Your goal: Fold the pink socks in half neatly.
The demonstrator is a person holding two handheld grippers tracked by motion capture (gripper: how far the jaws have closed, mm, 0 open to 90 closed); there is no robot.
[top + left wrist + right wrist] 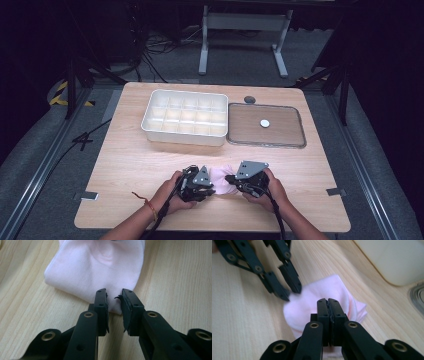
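Note:
A folded pale pink cloth (220,175) lies on the wooden table near its front edge, between my two grippers. My left gripper (212,186) comes at it from the left. In the left gripper view its jaws (114,293) stand a narrow gap apart, with a corner of the cloth (100,267) lying in the gap and no pad visibly pressing on it. My right gripper (229,178) reaches in from the right. Its jaws (328,300) are pressed together over the cloth (309,303); I cannot see whether fabric is pinched. The left gripper (292,293) shows at the cloth's far edge.
A white tray (150,120) with several compartments stands at the back of the table. Beside it on the right lies a flat clear lid (285,135) bearing a small white disc (264,122). A dark round thing (249,99) sits behind the lid.

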